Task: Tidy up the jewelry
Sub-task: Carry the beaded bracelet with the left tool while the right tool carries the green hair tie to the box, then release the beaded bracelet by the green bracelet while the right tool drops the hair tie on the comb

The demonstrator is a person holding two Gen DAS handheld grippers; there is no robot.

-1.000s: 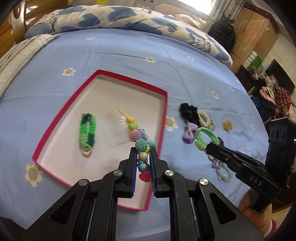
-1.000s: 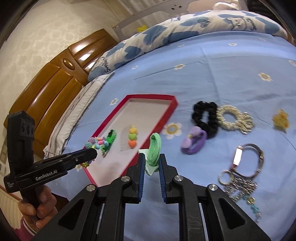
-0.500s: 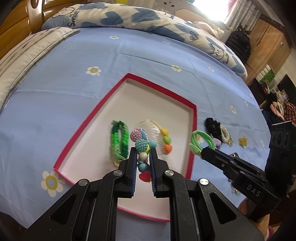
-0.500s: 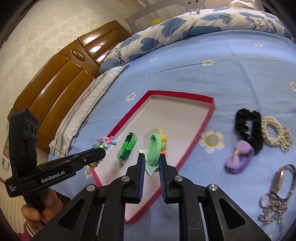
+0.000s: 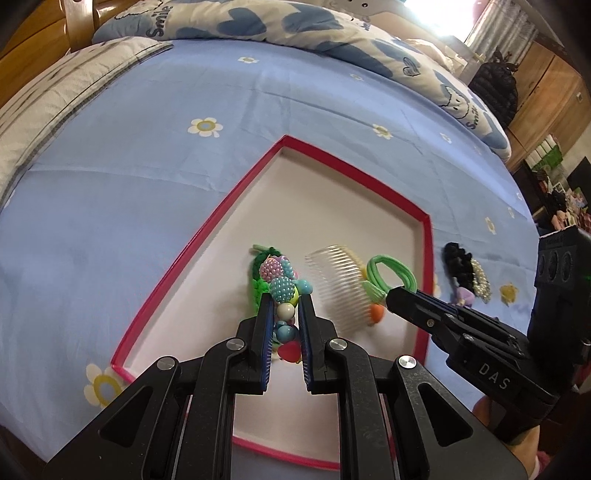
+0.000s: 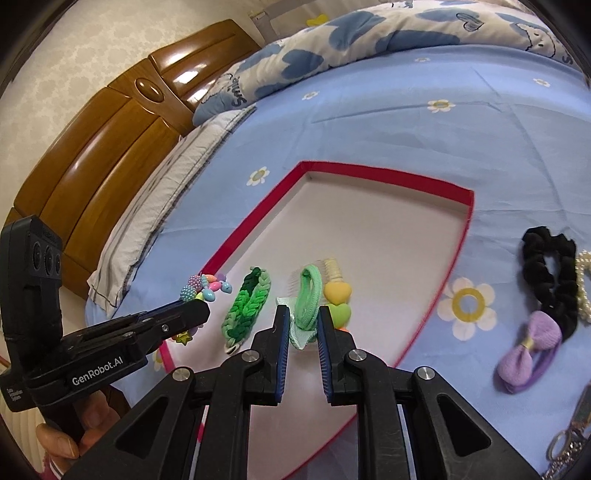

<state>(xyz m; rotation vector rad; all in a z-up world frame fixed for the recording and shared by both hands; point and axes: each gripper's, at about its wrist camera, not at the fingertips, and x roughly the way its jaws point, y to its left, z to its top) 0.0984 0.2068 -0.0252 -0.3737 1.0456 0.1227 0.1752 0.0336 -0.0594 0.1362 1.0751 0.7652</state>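
Observation:
A red-rimmed box (image 5: pixel 207 236) (image 6: pixel 388 173) with a white floor lies on the blue bedspread. My left gripper (image 5: pixel 286 301) is shut on a colourful bead bracelet (image 5: pixel 282 286) (image 6: pixel 205 286) and hangs over the box's near left part. My right gripper (image 6: pixel 301 314) is shut on a light green hair tie (image 6: pixel 308 299) (image 5: pixel 389 267) above the box's middle. Inside the box lie a green braided band (image 6: pixel 247 306) (image 5: pixel 256 278) and a clear comb with heart beads (image 5: pixel 338 273) (image 6: pixel 336 291).
On the bedspread right of the box lie a black scrunchie (image 6: pixel 550 273), a pearl bracelet (image 6: pixel 583 284), a purple bow tie (image 6: pixel 528 354) and a chain at the corner (image 6: pixel 569 443). A quilt (image 6: pixel 369 33) and wooden headboard (image 6: pixel 122 110) lie beyond. A hand (image 6: pixel 70 435) holds the left gripper.
Both grippers have moved left over the box with their loads, and slightly lower. The green hair tie now hangs above the comb instead of over the bedspread.

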